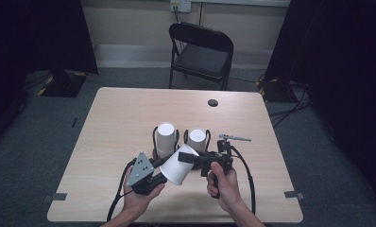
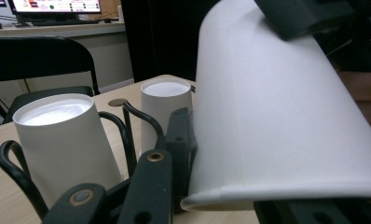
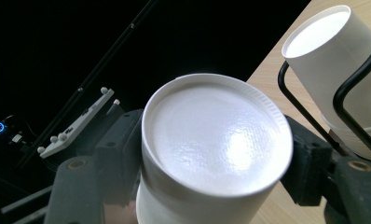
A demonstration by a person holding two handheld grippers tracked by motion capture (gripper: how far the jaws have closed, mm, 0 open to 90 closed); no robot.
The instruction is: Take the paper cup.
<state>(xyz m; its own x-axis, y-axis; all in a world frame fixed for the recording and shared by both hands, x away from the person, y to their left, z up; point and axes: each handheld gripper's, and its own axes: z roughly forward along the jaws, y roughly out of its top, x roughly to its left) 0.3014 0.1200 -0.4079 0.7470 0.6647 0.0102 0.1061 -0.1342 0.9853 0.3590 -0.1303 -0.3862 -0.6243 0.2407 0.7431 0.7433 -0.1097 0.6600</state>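
A white paper cup (image 1: 176, 168) hangs tilted above the table's near half, held between both grippers. My left gripper (image 1: 163, 171) comes in from the lower left, and its jaws clasp the cup's wide rim end (image 2: 277, 116). From the right, my right gripper (image 1: 186, 160) reaches in. Its two pads sit against opposite sides of the cup's closed base (image 3: 216, 135), which faces its camera. Two more white cups stand upside down in black wire holders (image 1: 154, 137), one on the left (image 1: 166, 137) and one on the right (image 1: 197, 139), just behind the held cup.
The wooden table (image 1: 120, 113) has a round cable hole (image 1: 213, 102) near its far edge. A black folding chair (image 1: 202, 52) stands beyond it. Cables trail from both grippers towards the table's near edge.
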